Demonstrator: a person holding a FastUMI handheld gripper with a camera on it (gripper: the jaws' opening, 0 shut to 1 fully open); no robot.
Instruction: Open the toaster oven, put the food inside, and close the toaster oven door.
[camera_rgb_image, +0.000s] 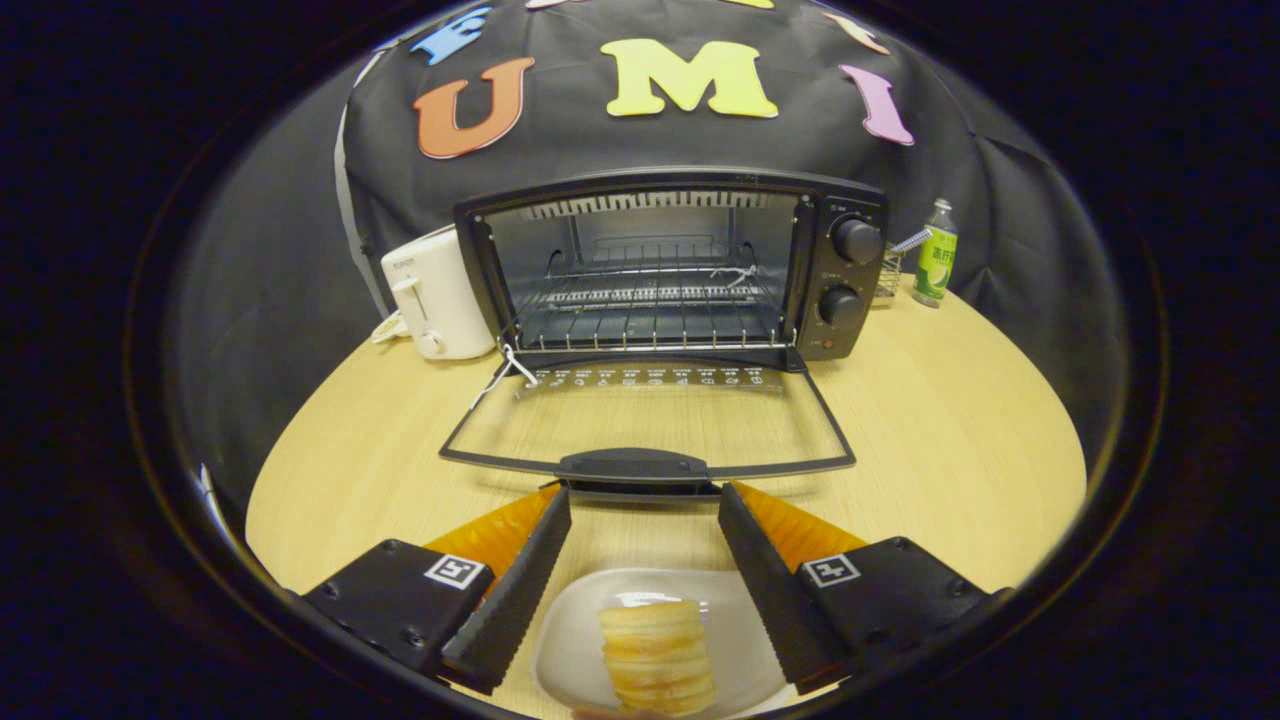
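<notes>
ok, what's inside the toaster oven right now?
Toaster oven, door folded down: just a bare wire rack, no food on it. The pastry sits on its plate between the open claw fingers. Oven's floor beneath the rack is unclear.

A staged demonstration booth is indicated: kitchen appliances, a toaster oven (670, 270) and a white toaster (437, 292), are set on a round wooden table (950, 440) against draped black cloth (280, 250).

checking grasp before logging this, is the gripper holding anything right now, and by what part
Nothing is held. The gripper is open, its fingers spread either side of the food on the plate, not touching it.
</notes>
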